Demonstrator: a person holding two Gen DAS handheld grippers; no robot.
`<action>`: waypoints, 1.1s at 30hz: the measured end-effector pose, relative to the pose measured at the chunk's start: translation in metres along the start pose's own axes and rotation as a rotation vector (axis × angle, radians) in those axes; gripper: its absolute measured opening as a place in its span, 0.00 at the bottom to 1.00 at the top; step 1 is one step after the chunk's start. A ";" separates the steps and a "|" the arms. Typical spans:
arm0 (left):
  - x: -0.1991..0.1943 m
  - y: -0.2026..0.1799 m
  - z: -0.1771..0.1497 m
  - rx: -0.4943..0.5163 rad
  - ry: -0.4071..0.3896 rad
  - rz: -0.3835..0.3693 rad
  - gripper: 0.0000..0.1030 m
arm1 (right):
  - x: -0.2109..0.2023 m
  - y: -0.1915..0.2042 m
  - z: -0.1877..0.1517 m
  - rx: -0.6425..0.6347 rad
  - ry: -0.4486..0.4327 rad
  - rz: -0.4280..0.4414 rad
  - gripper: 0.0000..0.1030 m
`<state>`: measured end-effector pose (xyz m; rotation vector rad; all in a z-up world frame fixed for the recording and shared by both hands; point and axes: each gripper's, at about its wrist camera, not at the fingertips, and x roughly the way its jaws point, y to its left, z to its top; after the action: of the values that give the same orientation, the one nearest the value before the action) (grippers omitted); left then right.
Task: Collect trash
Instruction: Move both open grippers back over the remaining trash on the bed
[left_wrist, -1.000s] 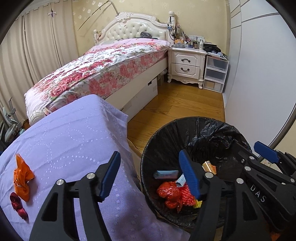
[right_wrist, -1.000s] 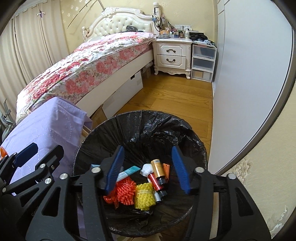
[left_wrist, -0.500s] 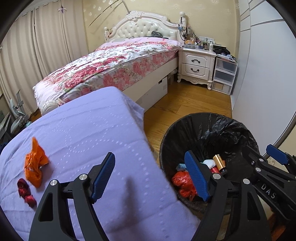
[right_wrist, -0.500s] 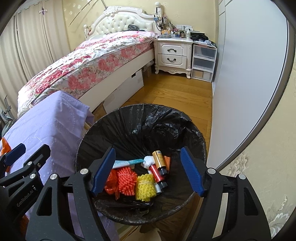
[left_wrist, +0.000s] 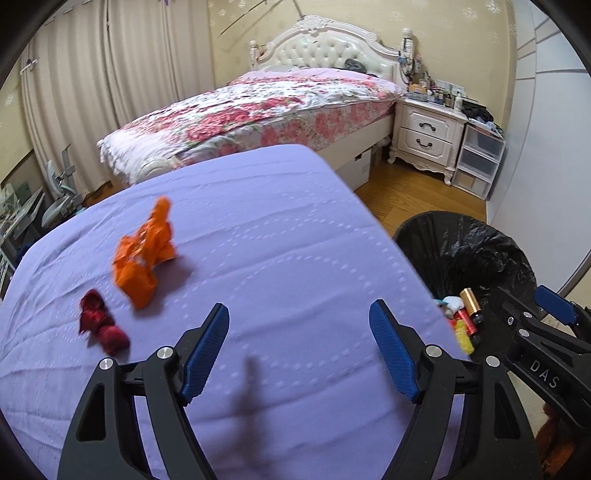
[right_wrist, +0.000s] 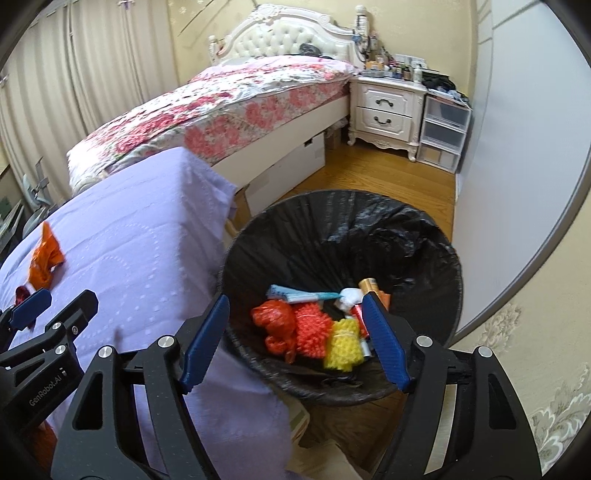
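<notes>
A crumpled orange wrapper (left_wrist: 146, 254) and a small dark red wrapper (left_wrist: 101, 328) lie on the purple-covered table (left_wrist: 280, 236). My left gripper (left_wrist: 299, 314) hangs open and empty above the cloth, to the right of both wrappers and nearer the camera. A black-lined bin (right_wrist: 332, 206) stands on the floor off the table's right edge. It holds a red bag (right_wrist: 275, 317), orange and yellow foam nets (right_wrist: 343, 345), a blue tube and a gold-capped bottle. Above the bin's near left rim, my right gripper (right_wrist: 295, 306) stands open with nothing between its pads.
A bed (left_wrist: 258, 107) with a floral cover stands behind the table. A white nightstand (left_wrist: 424, 136) and plastic drawers (left_wrist: 480, 158) stand at the far right. Wooden floor (right_wrist: 369, 177) runs between bed, bin and a pale wall panel (right_wrist: 517, 147). Curtains hang on the left.
My left gripper has swung left from over the bin to over the purple cloth, bringing both wrappers toward the centre of its view. Both grippers' jaws stand wider. The right gripper shifted slightly left.
</notes>
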<state>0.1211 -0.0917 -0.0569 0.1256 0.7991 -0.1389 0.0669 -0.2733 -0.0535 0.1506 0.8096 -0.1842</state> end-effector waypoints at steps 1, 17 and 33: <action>-0.001 0.006 -0.003 -0.008 0.003 0.007 0.74 | -0.001 0.006 -0.001 -0.011 0.002 0.009 0.70; -0.020 0.093 -0.038 -0.170 0.038 0.099 0.74 | -0.010 0.099 -0.014 -0.192 0.008 0.101 0.71; -0.010 0.140 -0.040 -0.282 0.079 0.134 0.74 | -0.001 0.152 -0.024 -0.314 0.045 0.140 0.71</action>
<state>0.1102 0.0535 -0.0685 -0.0823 0.8782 0.1065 0.0826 -0.1201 -0.0595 -0.0846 0.8590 0.0793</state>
